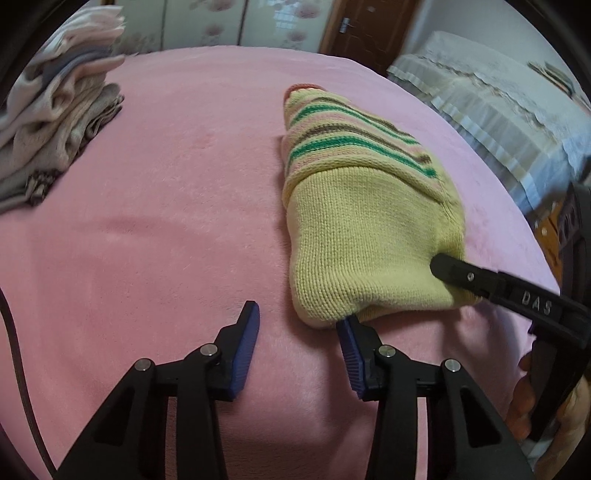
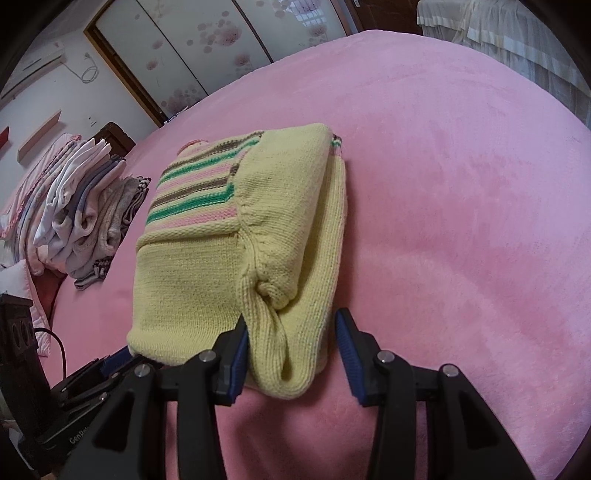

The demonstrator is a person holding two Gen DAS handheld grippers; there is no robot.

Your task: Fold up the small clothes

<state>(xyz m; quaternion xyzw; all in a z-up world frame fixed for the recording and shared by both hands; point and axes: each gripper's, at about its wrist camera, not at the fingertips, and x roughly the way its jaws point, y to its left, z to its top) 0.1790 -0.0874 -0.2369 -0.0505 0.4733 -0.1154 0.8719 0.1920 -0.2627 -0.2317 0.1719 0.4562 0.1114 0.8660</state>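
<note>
1. Yellow knit sweater [image 1: 354, 229] lies folded on the pink blanket [image 1: 166, 221] of the bed, right of centre in the left wrist view; green, pink and brown stripes on its far part, plain yellow near part.
2. Left tongs [image 1: 297, 350] spread wide, low over the blanket at the near edge of the sweater. Right finger's blue pad [image 1: 351, 354] has its tip touching or tucked just under the near hem; left finger is on bare blanket, apart from the knit. Nothing pinched.
3. Right tongs [image 2: 291, 354] also spread, straddling the sweater's [image 2: 236, 236] near right corner. A thick folded roll of yellow knit sits between the fingers; left pad touches it, right pad stands just beside it with a gap. Not clamped.
4. In the left wrist view the right tool comes in from the right; one black finger [image 1: 454, 271] rests on the sweater's near right corner. A bare hand [image 1: 543, 406] grips that tool at the right edge.
5. In the right wrist view the left tool [image 2: 103, 373] shows at the lower left, by the sweater's near left corner.
6. Stack of folded clothes [image 1: 55, 122], whites, greys, pale pink, sits at the far left of the bed, well apart from the sweater.
7. Background: sliding wardrobe doors with flower print [image 2: 207, 66], a brown door [image 1: 365, 29], a second bed with a light frilled cover [image 1: 498, 110] at the right.
</note>
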